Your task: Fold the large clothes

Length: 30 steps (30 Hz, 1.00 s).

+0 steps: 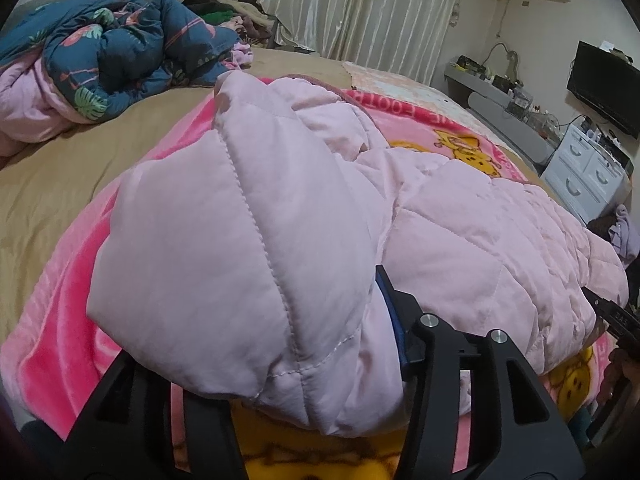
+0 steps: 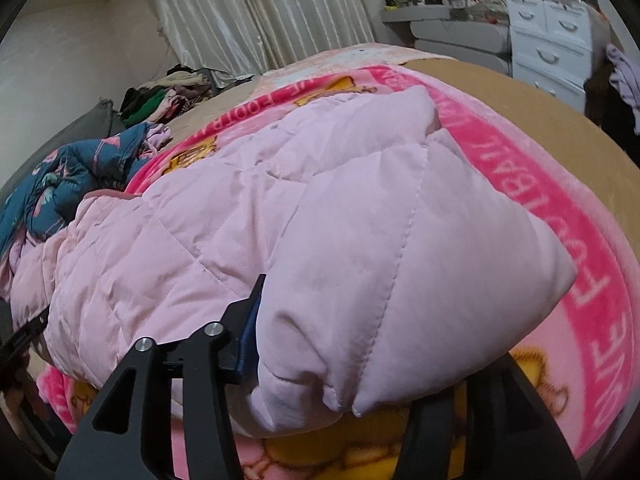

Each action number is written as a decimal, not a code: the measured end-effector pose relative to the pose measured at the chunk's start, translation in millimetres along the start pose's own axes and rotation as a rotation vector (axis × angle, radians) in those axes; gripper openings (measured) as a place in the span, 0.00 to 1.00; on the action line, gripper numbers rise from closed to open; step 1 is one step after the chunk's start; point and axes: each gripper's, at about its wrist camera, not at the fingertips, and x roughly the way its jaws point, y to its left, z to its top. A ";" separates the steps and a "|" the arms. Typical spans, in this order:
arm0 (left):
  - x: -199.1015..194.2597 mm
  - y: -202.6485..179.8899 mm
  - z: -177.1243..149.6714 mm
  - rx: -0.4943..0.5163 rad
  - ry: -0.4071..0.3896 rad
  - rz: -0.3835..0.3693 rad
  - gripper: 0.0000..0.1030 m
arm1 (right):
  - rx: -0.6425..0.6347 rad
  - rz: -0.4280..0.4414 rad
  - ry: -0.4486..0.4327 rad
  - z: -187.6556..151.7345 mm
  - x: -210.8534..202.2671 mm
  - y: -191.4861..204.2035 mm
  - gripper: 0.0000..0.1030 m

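Observation:
A pale pink quilted jacket (image 1: 460, 220) (image 2: 200, 220) lies across a bright pink cartoon blanket (image 1: 60, 320) (image 2: 560, 220) on the bed. In the left wrist view a thick folded part of it bulges between the jaws of my left gripper (image 1: 256, 320). The blue pad (image 1: 390, 312) rests against the fabric, and the other finger is hidden under the fold. My right gripper (image 2: 380, 320) straddles a similar puffy fold. Its blue pad (image 2: 252, 320) lies along the cloth, and its far finger is covered. Both pairs of jaws stand well apart, and the fabric between them looks loose, not pinched.
A crumpled dark blue floral quilt (image 1: 120, 48) (image 2: 72, 184) sits at the head of the tan bedsheet (image 1: 80, 160). A pile of clothes (image 1: 224, 12) lies by the curtain. White drawers (image 1: 588, 172) (image 2: 548, 40) and a television (image 1: 604, 84) stand beyond the bed's far side.

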 end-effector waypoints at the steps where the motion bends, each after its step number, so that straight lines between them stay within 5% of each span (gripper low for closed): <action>1: -0.3 1.0 -1.5 -0.003 -0.003 -0.001 0.43 | 0.017 0.000 0.005 0.1 0.6 -2.6 0.55; 13: -0.5 30.2 -20.1 -0.132 0.000 -0.063 0.61 | 0.090 -0.024 0.012 -15.3 -12.7 -18.6 0.88; 24: -38.3 29.5 -33.1 -0.105 -0.021 -0.045 0.73 | 0.052 -0.056 -0.027 -31.8 -46.6 -15.3 0.93; 30: -74.4 21.8 -33.1 -0.061 -0.082 -0.047 0.91 | -0.006 -0.059 -0.120 -39.7 -87.1 0.0 0.96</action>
